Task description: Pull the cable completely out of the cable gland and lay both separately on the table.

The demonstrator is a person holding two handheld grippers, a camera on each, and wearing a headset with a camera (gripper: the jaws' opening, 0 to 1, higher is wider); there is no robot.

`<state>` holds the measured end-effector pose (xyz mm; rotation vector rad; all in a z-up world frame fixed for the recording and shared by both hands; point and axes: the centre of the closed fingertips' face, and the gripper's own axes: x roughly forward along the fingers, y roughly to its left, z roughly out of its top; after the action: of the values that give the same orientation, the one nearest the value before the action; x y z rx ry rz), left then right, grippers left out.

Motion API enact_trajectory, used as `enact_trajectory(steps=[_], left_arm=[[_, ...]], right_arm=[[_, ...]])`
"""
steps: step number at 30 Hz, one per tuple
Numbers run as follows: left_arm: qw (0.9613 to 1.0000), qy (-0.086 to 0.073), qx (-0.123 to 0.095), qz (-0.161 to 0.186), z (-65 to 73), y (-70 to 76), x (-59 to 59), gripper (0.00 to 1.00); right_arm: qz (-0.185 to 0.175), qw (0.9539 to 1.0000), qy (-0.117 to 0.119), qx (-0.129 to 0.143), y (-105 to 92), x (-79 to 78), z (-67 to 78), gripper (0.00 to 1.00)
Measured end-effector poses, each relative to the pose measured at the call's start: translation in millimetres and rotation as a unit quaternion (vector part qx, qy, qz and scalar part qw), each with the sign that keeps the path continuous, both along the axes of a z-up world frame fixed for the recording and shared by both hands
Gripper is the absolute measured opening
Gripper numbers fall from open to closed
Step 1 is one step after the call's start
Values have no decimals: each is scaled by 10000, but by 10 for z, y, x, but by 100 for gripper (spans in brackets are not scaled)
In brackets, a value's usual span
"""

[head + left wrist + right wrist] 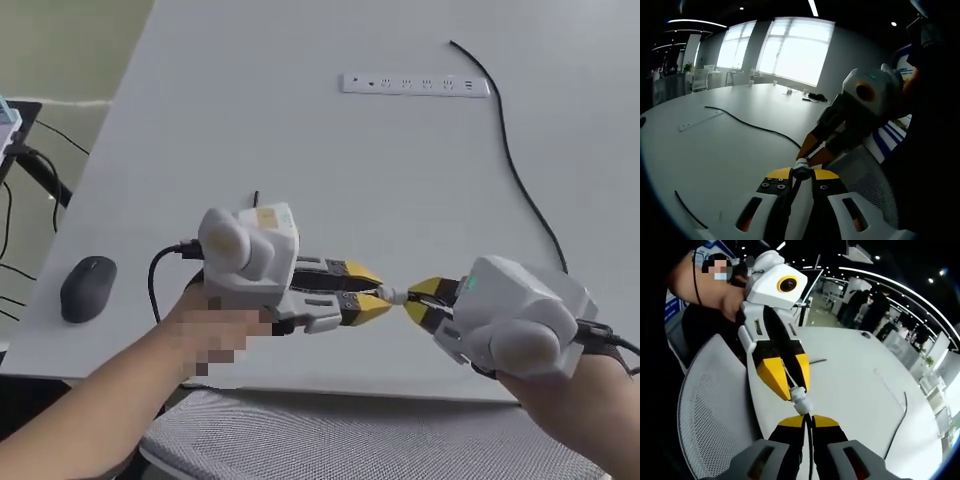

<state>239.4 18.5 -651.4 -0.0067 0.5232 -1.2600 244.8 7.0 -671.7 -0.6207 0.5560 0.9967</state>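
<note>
Grey table (300, 140): above its near edge, left gripper (381, 296) and right gripper (413, 300) meet tip to tip. Left jaws are closed on the white cable gland (394, 295). Right jaws are closed on the black cable (809, 440) (running back between them), just behind it.

Cable gland (393, 295) on cable (810, 440) between left gripper (377, 292) and right gripper (412, 298), over table (300, 150) edge. Mouse (88, 288) far left; power strip (415, 85) behind, cord (515, 165) trailing right.
</note>
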Motion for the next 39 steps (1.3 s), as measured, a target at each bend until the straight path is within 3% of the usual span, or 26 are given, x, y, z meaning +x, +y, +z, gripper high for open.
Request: enact_trajectory(steps=[7,9,14,18,20,23,28,29,32,35,39], left_arm=[[9999,-27,-12,103,18,30,30,15],[9999,-30,0,117,18,41,36,15],[9999,-26,-18,155,35,57,51,15],[9999,-38,-26,157,46,49,42,15],[9999,-46,-26,151,49,45,38,15],[9998,-43,-74,179,75,39,48,15],[9998,-61,-73,164,77,28,41,15],[9998,-65,-63,155,73,27,35,15],[9999,-69,-49,144,67,21,27,15],[9999,-75,-25,132,50,9,27,15],[9999,-84,-15,125,40,6,32,15]], right_arm=[[-304,9994,139,85,-103,94,-61,0],[-538,9980,281,179,-166,129,-104,0],[-1193,9894,689,467,-357,211,-223,0],[-1491,9836,843,567,-469,246,-309,0],[-1700,9790,911,660,-520,260,-339,0],[-2066,9680,1104,897,-600,272,-401,0],[-2603,9474,1444,1179,-719,284,-522,0],[-2750,9416,1509,1227,-755,290,-561,0],[-2956,9311,1658,1345,-767,268,-603,0],[-2985,9301,1664,1348,-758,249,-634,0],[-2899,9353,1601,1249,-750,239,-640,0]])
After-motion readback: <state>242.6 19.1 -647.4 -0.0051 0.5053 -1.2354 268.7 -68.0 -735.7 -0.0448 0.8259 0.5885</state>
